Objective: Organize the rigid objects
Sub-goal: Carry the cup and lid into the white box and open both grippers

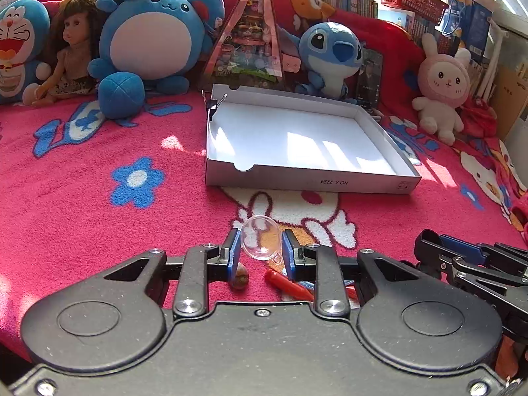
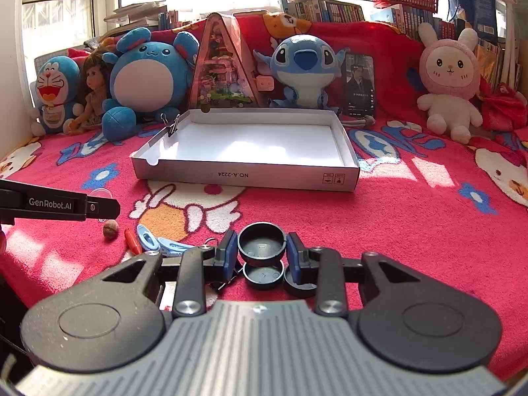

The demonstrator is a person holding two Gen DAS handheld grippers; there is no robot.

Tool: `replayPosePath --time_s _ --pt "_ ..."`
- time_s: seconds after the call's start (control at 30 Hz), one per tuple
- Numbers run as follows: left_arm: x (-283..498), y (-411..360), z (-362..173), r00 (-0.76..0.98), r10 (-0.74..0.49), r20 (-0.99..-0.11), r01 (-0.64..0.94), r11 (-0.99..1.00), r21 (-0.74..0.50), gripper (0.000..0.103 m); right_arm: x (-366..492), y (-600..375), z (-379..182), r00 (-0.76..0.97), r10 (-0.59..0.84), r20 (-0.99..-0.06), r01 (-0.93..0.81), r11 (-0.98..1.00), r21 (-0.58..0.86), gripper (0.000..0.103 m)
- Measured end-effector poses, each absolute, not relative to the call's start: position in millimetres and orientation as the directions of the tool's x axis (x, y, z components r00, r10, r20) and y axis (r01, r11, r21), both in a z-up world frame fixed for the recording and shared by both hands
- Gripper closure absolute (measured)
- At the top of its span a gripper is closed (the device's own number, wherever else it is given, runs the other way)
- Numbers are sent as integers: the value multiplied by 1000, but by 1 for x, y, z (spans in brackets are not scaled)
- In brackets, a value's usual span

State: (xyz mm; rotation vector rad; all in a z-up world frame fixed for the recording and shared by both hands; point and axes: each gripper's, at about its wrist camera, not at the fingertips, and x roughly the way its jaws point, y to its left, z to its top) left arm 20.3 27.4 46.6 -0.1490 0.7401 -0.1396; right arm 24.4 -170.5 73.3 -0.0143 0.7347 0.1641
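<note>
My left gripper is shut on a clear plastic half-sphere, lifted just above the pink blanket. Below it lie a brown nut-like ball and a red pen-like piece. My right gripper is shut on a black round cap; two more black caps lie on the blanket under it. An empty white cardboard box lid stands ahead of both grippers. The left gripper shows at the left edge of the right wrist view, the right gripper's fingers at the right edge of the left one.
Light blue clips, the red piece and the brown ball lie left of my right gripper. Plush toys, a doll, a triangular toy box and a phone line the back. A binder clip grips the lid's corner.
</note>
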Motion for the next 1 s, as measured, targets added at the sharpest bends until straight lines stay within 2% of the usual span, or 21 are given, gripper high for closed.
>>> replayPosePath --time_s 0.27,0.43,0.57,0.73,1.0 --pt "89 19 74 736 -196 -649 111 979 -170 78 105 -197 83 684 153 -713 -118 988 100 65" --pt "141 9 81 693 -245 -678 137 968 -210 78 156 -202 84 642 167 -748 -97 986 137 65" --pt "185 2 72 643 -266 -718 141 963 -230 78 192 -197 78 592 151 -792 -116 988 101 65" --pt "226 -6 49 597 -232 -768 94 971 -220 77 228 -193 66 549 146 -823 -106 989 104 65" --pt "247 -12 30 579 -177 -796 78 984 -162 77 258 -184 44 495 106 -862 -104 993 62 65"
